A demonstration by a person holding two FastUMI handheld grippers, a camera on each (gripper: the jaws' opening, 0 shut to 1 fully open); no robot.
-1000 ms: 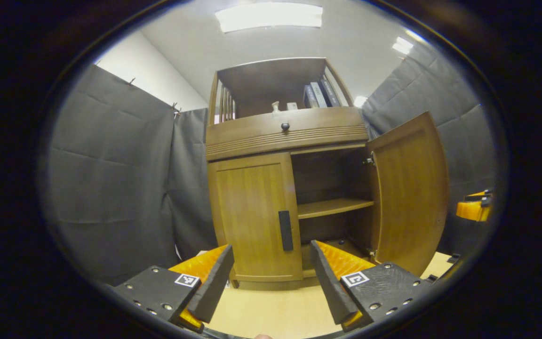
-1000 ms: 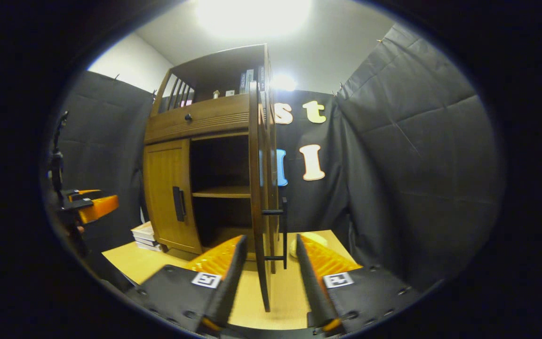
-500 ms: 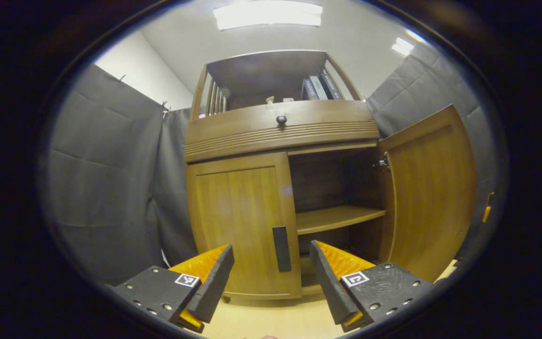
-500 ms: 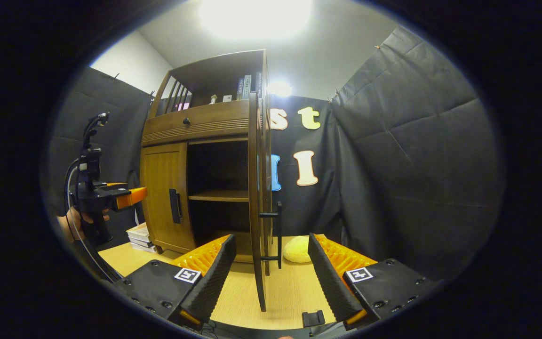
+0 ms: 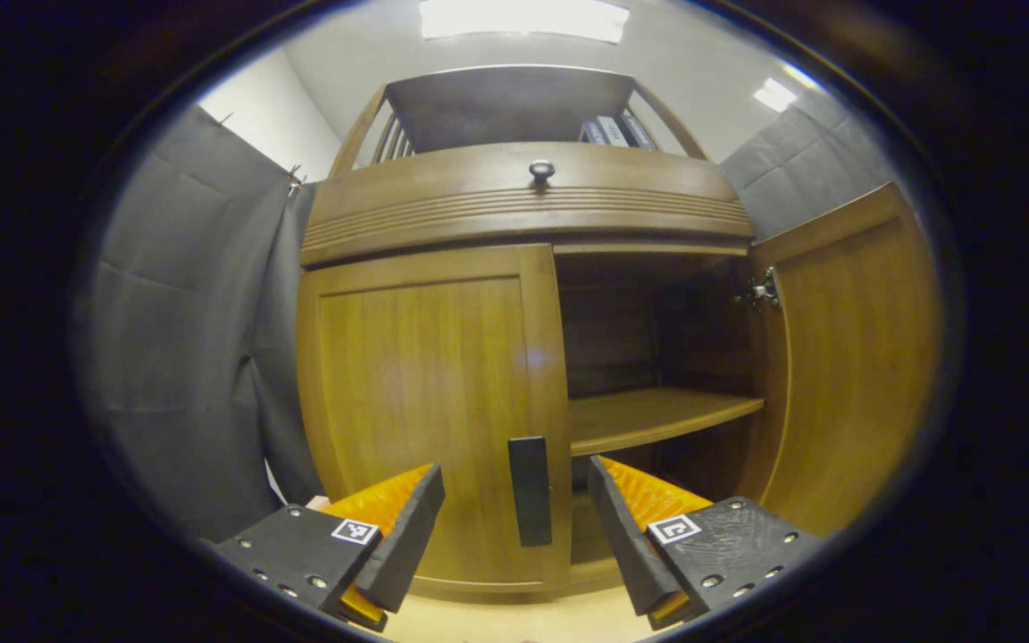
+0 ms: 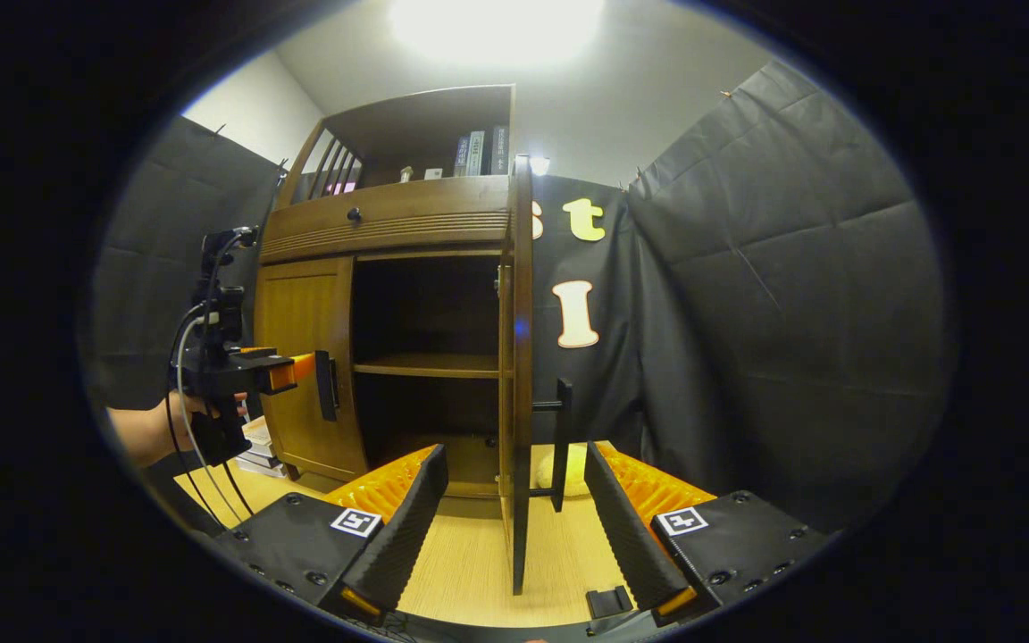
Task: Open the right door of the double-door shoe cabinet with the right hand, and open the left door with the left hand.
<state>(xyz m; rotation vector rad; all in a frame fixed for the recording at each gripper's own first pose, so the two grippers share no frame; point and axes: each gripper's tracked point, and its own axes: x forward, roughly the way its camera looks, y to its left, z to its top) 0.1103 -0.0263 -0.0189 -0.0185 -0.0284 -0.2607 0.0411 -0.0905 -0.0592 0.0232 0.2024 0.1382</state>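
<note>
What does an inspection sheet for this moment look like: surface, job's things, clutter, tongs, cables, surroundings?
Surface: light wood tabletop under the cabinet.
Job's things: right door swung open; left door shut, its dark handle between the left tongs' fingers.
Clutter: books on the top shelf; stacked books beside the cabinet; pale yellow object behind the open door.
Tongs: left tongs open, not yet gripping; right tongs open, straddling the door's edge.
Cables: black cable hanging from the left tongs.
Surroundings: dark cloth walls, ceiling lights.

Book (image 6: 476, 152) spines too small to read; small shelf items (image 6: 406, 173) unidentifiable.
</note>
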